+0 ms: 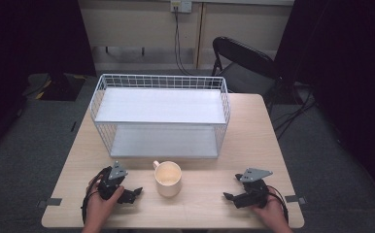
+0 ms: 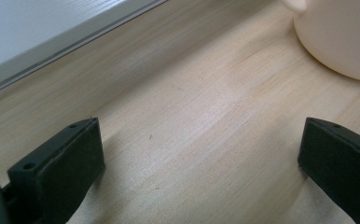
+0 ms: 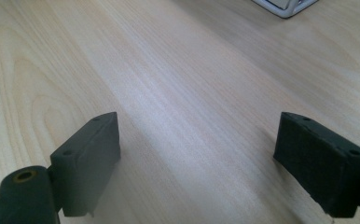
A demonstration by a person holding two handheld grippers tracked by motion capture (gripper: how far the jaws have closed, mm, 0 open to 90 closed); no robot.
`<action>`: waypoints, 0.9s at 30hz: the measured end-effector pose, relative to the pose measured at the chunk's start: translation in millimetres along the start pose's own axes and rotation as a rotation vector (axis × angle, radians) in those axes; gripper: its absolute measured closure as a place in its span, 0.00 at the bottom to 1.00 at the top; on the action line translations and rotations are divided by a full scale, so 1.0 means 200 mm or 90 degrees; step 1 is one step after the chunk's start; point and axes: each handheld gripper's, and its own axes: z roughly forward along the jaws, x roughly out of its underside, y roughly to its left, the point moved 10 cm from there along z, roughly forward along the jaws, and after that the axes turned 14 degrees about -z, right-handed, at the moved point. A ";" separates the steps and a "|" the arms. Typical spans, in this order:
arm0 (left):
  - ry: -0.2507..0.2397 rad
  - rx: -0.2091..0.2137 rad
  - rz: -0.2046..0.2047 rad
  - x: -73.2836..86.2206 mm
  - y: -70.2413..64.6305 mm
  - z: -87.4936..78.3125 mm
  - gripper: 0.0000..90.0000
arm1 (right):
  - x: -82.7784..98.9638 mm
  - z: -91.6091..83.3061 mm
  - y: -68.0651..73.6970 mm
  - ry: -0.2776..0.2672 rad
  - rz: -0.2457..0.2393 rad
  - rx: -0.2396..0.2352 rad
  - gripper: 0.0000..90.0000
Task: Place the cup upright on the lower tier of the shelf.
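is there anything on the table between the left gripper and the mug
Nothing visible. The left gripper, jaws open, sits just left of the mug, with bare table between them. The wire rack stands behind the mug, out of the way.

Even overhead light on the pale surface [image 1: 214, 194], dark curtains at both side edges of the high view, soft short shadows under the mug [image 1: 168, 178], whole high view slightly soft, both gripper views sharp on the wood grain, near jaws blurred
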 end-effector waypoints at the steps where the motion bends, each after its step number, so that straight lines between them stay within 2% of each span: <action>1: 0.000 0.000 0.000 0.00 0.00 0.00 0.00 | 0.00 0.00 0.00 0.000 0.000 0.000 0.15; 10: 0.001 -0.004 -0.007 0.00 -0.01 0.00 0.00 | 0.00 0.00 0.00 0.000 0.000 0.000 0.15; 11: 0.010 -0.001 -0.002 0.00 -0.01 0.00 0.00 | 0.00 0.00 0.00 0.000 0.000 0.000 0.15; 12: 0.019 0.004 0.010 0.00 -0.02 0.00 0.00 | 0.00 0.00 0.00 0.000 0.000 0.000 0.15; 13: 0.022 0.008 0.012 0.00 -0.03 0.00 0.01 | 0.00 0.00 0.00 0.000 0.000 0.000 0.15; 16: 0.020 0.020 0.021 -0.01 -0.07 -0.01 0.20 | 0.00 0.00 0.00 0.000 0.000 0.000 0.15; 19: 0.025 0.049 0.000 -0.02 -0.11 -0.02 0.18 | 0.00 0.00 0.00 0.000 0.000 0.000 0.15; 20: 0.021 0.057 -0.003 -0.03 -0.13 -0.02 0.17 | 0.00 0.00 0.00 0.000 0.000 0.000 0.15; 21: 0.024 0.065 -0.002 -0.03 -0.14 -0.03 0.20 | 0.00 0.00 0.00 0.000 0.000 0.000 0.15; 22: 0.025 0.076 -0.004 -0.04 -0.16 -0.04 0.17 | 0.00 0.00 0.00 0.000 0.000 0.000 0.15; 23: 0.025 0.076 -0.004 -0.04 -0.16 -0.04 0.18 | 0.00 0.00 0.00 0.000 0.000 0.000 0.15; 25: 0.016 0.096 -0.014 -0.06 -0.19 -0.05 0.18 | 0.00 0.00 0.00 0.000 0.000 0.000 0.15; 27: 0.008 0.096 -0.009 -0.08 -0.19 -0.07 0.18 | 0.00 0.00 0.00 0.000 0.000 0.000 0.15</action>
